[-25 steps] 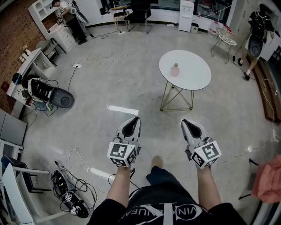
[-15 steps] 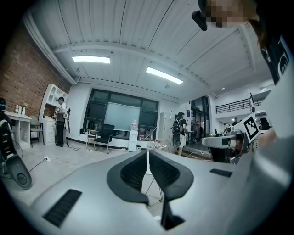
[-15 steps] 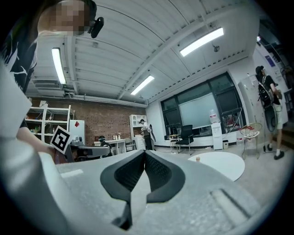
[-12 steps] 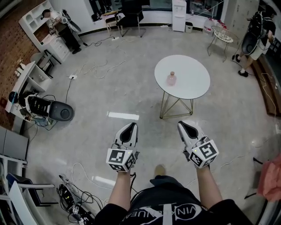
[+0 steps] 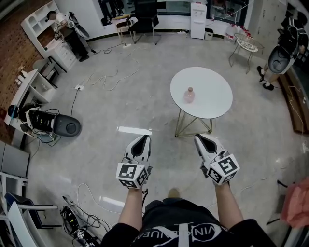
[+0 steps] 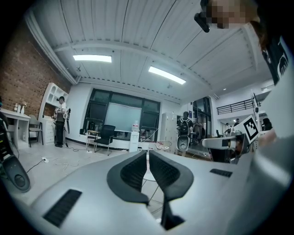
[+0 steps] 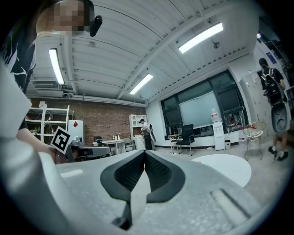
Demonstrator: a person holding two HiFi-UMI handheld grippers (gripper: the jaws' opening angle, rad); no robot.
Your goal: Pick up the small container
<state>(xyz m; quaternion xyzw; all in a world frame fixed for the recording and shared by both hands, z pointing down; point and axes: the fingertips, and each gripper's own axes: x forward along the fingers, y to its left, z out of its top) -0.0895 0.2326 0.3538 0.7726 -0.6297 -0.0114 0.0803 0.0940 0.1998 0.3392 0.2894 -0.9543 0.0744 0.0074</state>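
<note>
A small pinkish container [image 5: 189, 95] stands upright near the middle of a round white table [image 5: 212, 103] ahead of me in the head view. Both grippers are held well short of the table, above the floor. My left gripper [image 5: 143, 140] is shut with nothing between its jaws, and its tips [image 6: 147, 152] touch in the left gripper view. My right gripper [image 5: 201, 138] is also shut and empty, its tips [image 7: 144, 151] meeting in the right gripper view. The white table top [image 7: 227, 167] shows low at the right of the right gripper view; the container is not seen there.
Cables [image 5: 113, 75] trail over the grey floor. A dark round machine [image 5: 65, 126] sits at the left near desks and shelves [image 5: 46, 19]. A second small table [image 5: 246, 46] and a person [image 5: 282, 53] are at the far right. An office chair [image 5: 144, 14] stands at the back.
The view has shifted forward: the round table and container now lie slightly lower and nearer in the head view. Both grippers keep their pose, shut, side by side.
</note>
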